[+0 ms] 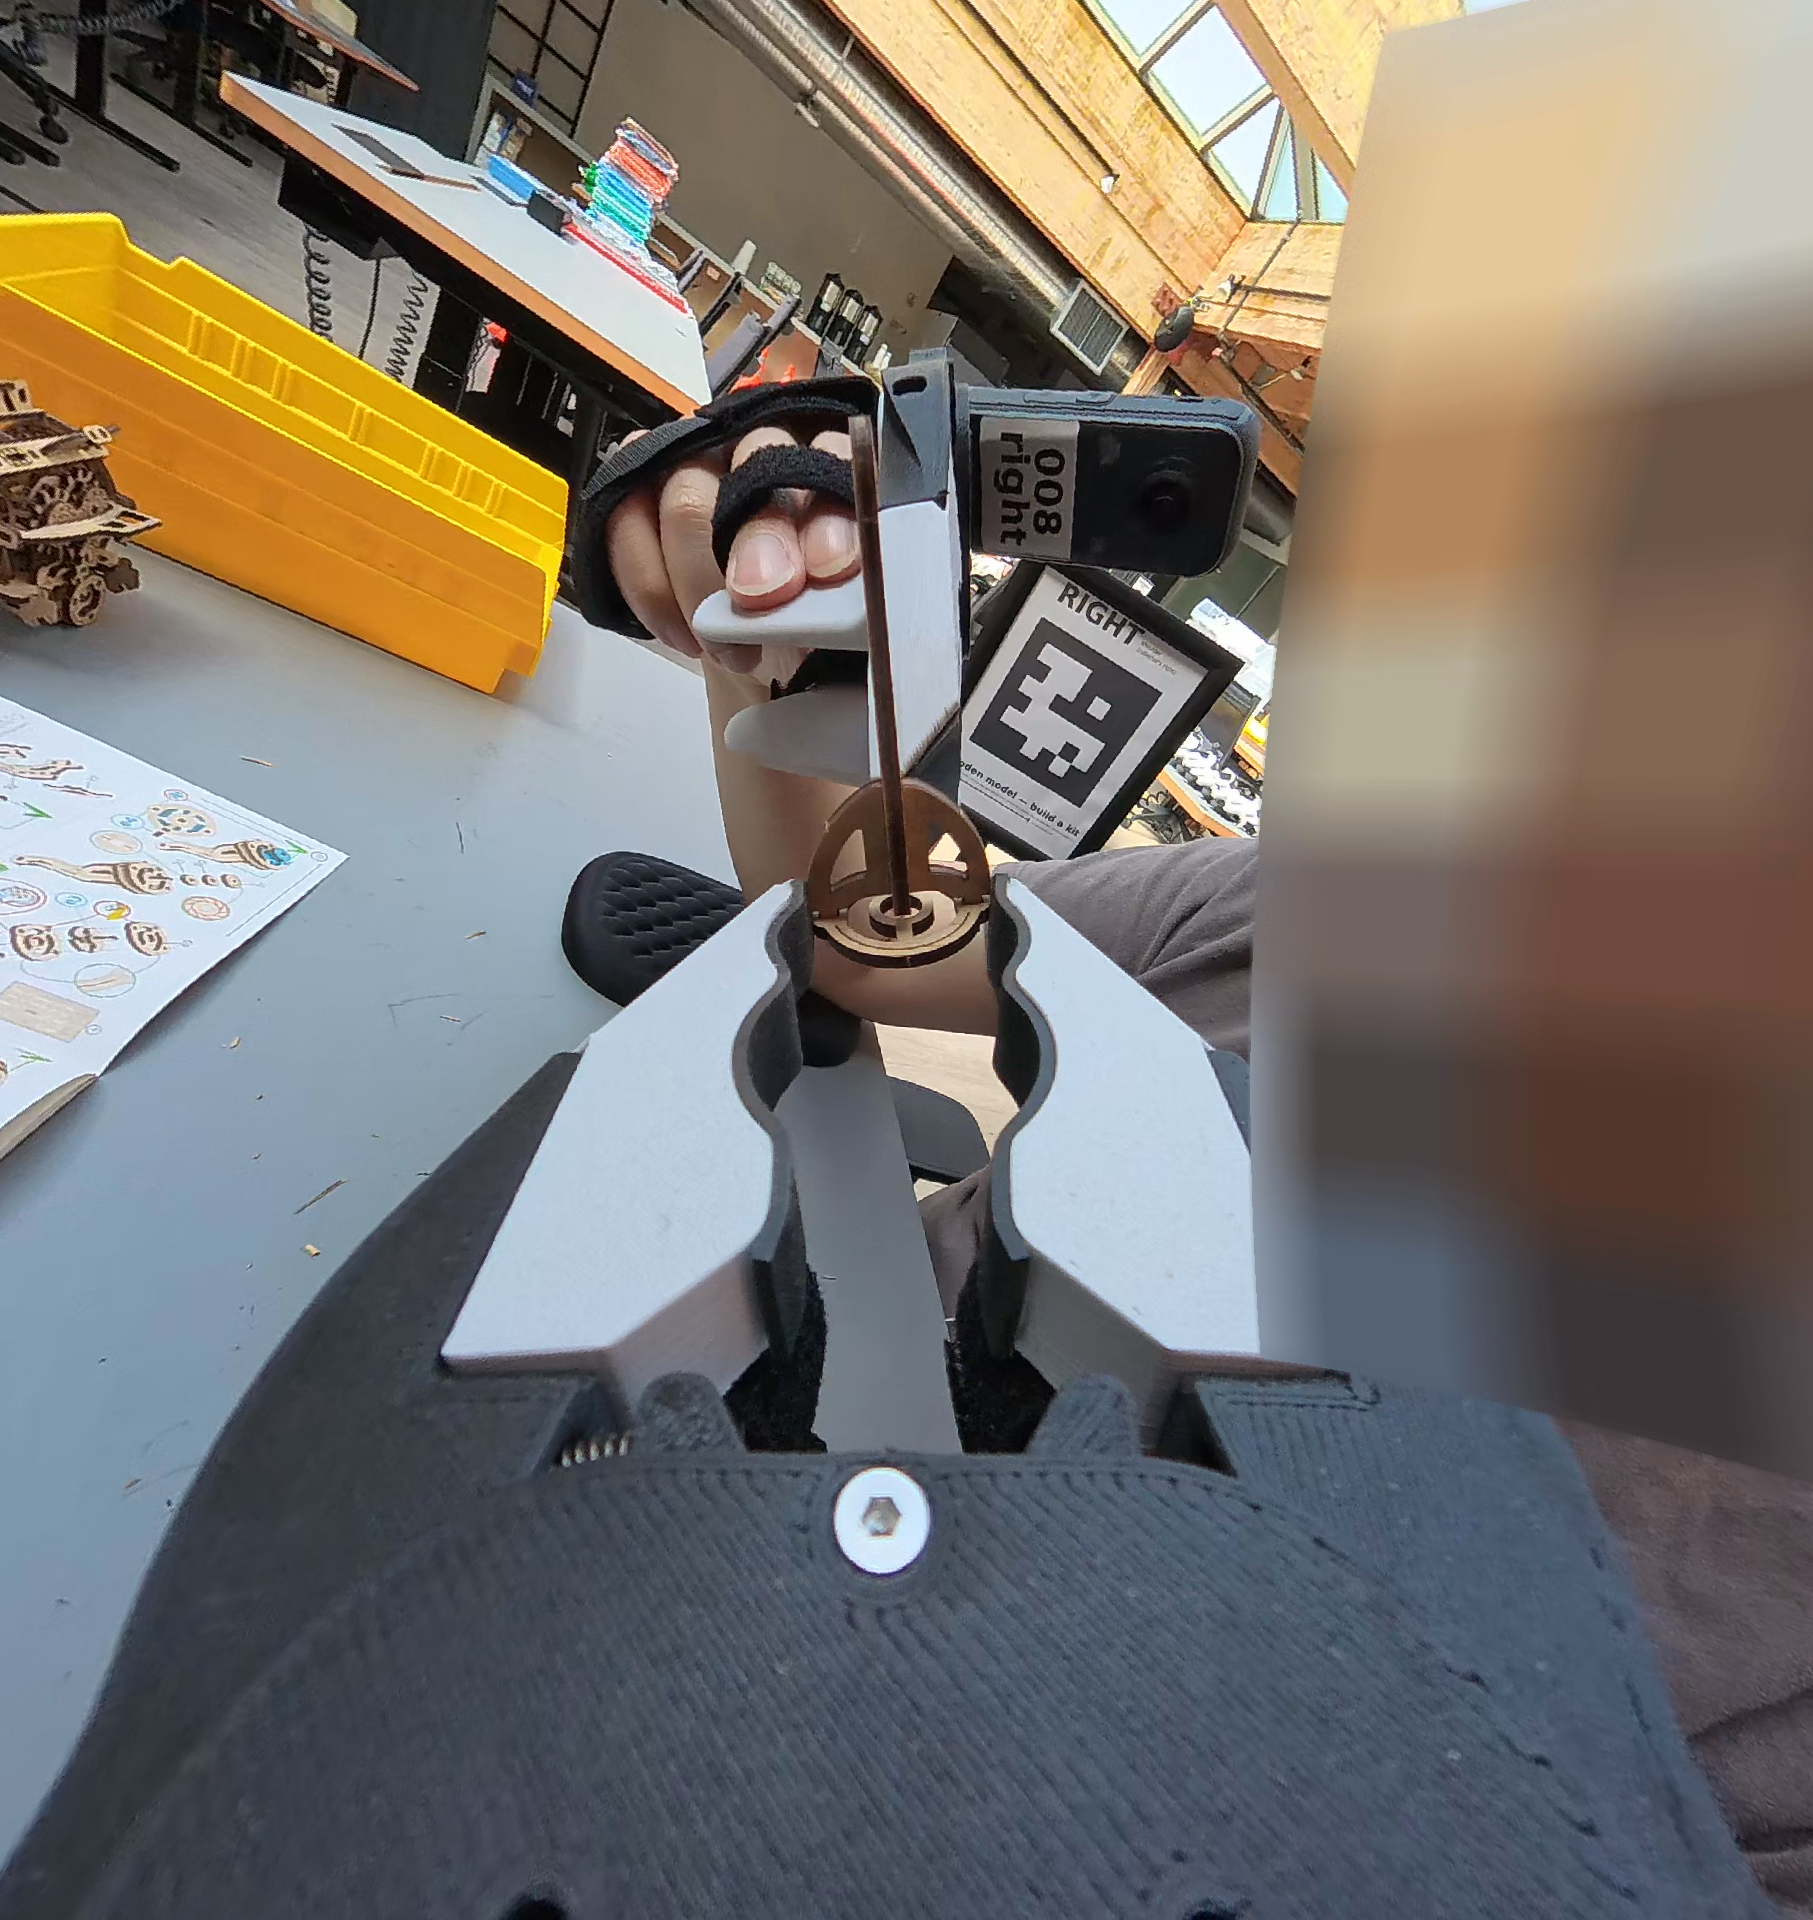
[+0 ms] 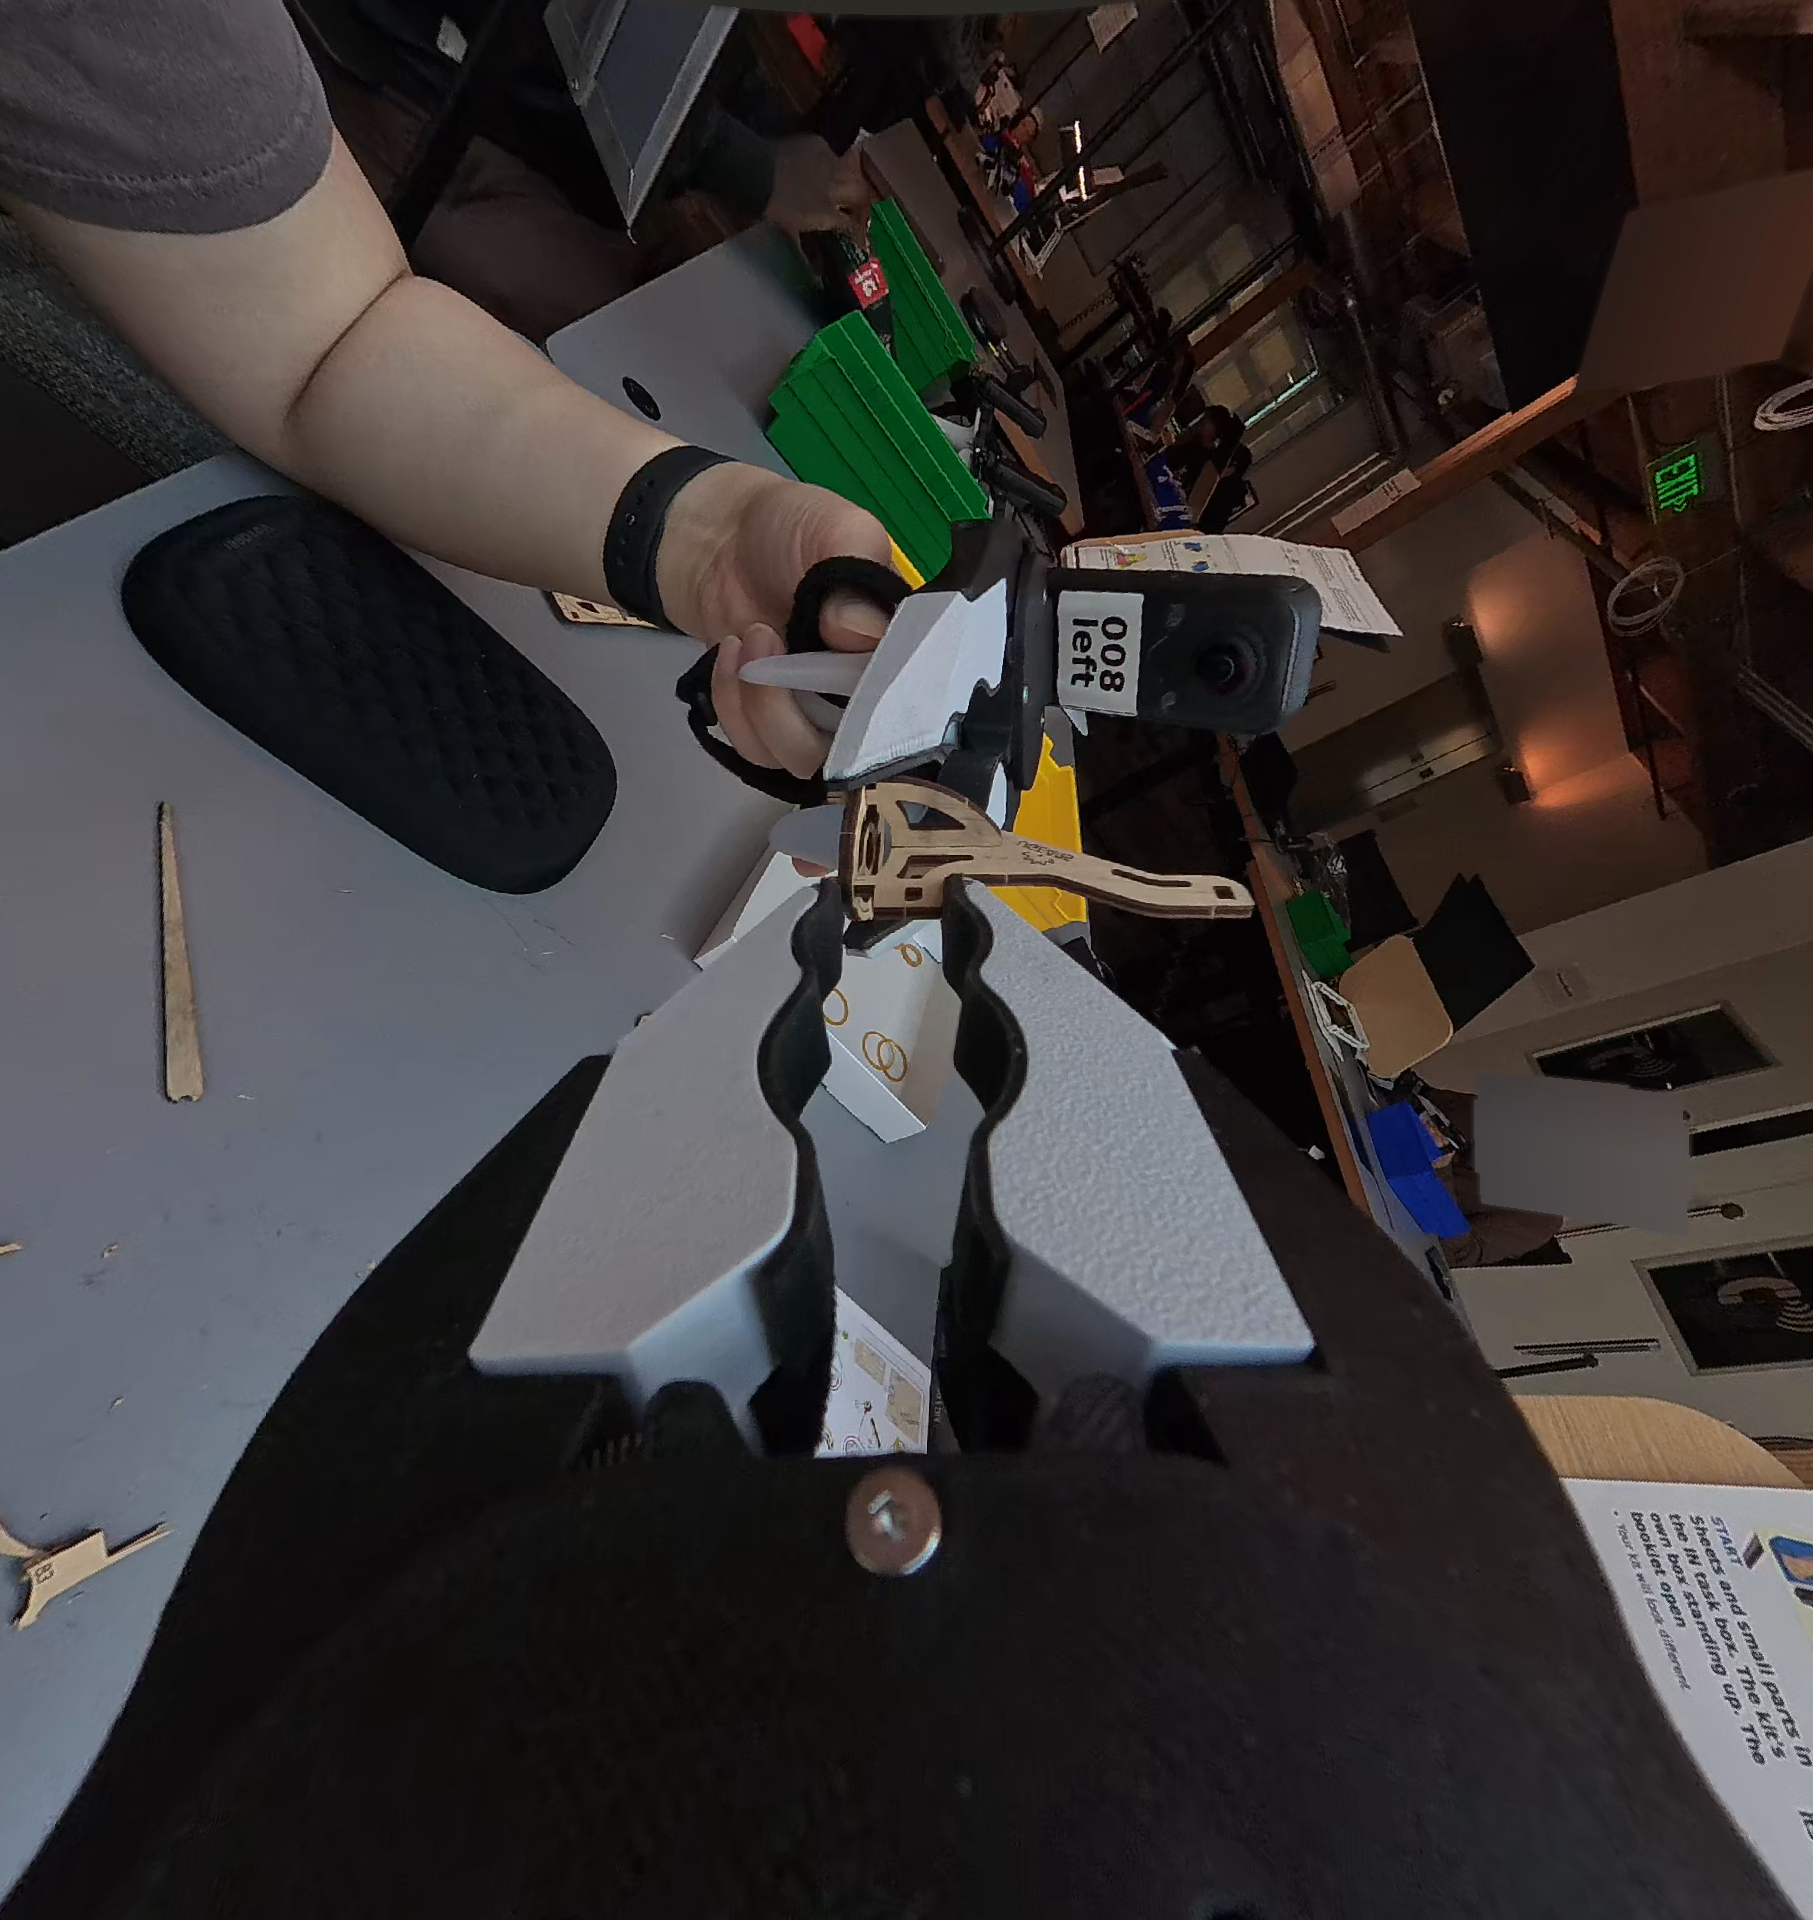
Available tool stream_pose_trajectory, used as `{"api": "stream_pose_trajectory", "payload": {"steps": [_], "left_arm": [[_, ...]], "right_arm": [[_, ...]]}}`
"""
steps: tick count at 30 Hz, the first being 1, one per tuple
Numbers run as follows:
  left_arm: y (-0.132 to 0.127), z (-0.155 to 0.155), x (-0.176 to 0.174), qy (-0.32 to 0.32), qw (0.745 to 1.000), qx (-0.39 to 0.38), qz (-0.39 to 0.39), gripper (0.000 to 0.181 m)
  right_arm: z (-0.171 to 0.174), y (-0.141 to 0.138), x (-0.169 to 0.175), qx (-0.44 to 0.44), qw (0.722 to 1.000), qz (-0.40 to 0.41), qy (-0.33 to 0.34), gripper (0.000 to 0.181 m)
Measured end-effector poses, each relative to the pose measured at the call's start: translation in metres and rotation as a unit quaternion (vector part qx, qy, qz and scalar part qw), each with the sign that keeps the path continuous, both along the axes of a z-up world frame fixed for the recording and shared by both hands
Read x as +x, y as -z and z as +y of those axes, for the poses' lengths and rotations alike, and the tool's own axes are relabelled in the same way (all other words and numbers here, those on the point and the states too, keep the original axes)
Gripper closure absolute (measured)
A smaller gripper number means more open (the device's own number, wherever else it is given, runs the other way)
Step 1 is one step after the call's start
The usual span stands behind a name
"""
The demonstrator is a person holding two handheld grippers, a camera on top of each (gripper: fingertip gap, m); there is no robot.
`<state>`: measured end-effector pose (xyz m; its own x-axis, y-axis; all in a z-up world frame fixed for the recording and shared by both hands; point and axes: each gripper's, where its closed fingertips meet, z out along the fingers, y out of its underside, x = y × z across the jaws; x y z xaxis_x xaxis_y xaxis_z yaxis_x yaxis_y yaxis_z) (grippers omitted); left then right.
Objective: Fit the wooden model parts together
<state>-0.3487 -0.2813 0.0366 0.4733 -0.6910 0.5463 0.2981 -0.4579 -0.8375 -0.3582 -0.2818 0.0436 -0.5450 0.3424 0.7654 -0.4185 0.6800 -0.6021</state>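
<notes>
Evidently pale laser-cut wooden model part (image 2: 985, 862), long slotted arm.

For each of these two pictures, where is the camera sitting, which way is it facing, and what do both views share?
Left wrist view: on the left gripper, facing the right gripper, with the person's right hand showing.
Right wrist view: on the right gripper, facing the left gripper and left hand.
Shared: the wooden model part between both grippers, and the grey table.

Grey table (image 1: 486, 831) bearing booklet (image 1: 102, 894), yellow bins (image 1: 258, 436), black pad (image 2: 372, 686).
</notes>
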Motion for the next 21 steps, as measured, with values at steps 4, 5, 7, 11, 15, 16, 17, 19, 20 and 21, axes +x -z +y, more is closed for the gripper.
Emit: {"api": "stream_pose_trajectory", "payload": {"steps": [4, 5, 7, 11, 15, 16, 17, 19, 20, 21], "left_arm": [[0.001, 0.001, 0.000, -0.001, 1.000, -0.001, 0.003, 0.149], [0.001, 0.002, -0.002, -0.006, 1.000, 0.001, 0.001, 0.149], [0.001, 0.003, -0.004, -0.010, 1.000, 0.001, -0.001, 0.149], [0.000, 0.002, -0.003, -0.008, 1.000, 0.002, 0.000, 0.149], [-0.003, 0.000, -0.001, -0.007, 1.000, 0.003, -0.001, 0.149], [-0.004, 0.000, -0.002, -0.009, 1.000, 0.004, -0.002, 0.149], [-0.004, 0.001, -0.002, -0.014, 1.000, 0.008, -0.001, 0.149], [-0.008, 0.001, -0.004, -0.020, 0.999, 0.027, 0.006, 0.148], [-0.011, -0.001, -0.006, -0.023, 0.999, 0.034, 0.011, 0.143], [-0.012, -0.002, -0.009, -0.031, 0.998, 0.043, 0.026, 0.142]], "right_arm": [[0.001, 0.001, 0.000, 0.005, 1.000, 0.006, 0.001, 0.167], [0.002, 0.001, -0.001, 0.006, 1.000, 0.009, 0.001, 0.167], [0.004, 0.000, -0.004, 0.010, 1.000, 0.007, 0.016, 0.166], [0.002, 0.000, -0.003, 0.008, 1.000, 0.010, 0.012, 0.166], [0.000, -0.003, -0.001, 0.009, 1.000, 0.021, 0.008, 0.166], [0.001, -0.003, -0.001, 0.009, 1.000, 0.024, 0.008, 0.166], [0.001, -0.004, -0.002, 0.011, 0.999, 0.029, 0.010, 0.166], [0.004, -0.007, -0.003, 0.006, 0.999, 0.039, 0.010, 0.167], [0.006, -0.008, -0.003, -0.002, 0.999, 0.040, 0.010, 0.167], [0.010, -0.010, -0.003, -0.010, 0.999, 0.039, 0.012, 0.167]]}}
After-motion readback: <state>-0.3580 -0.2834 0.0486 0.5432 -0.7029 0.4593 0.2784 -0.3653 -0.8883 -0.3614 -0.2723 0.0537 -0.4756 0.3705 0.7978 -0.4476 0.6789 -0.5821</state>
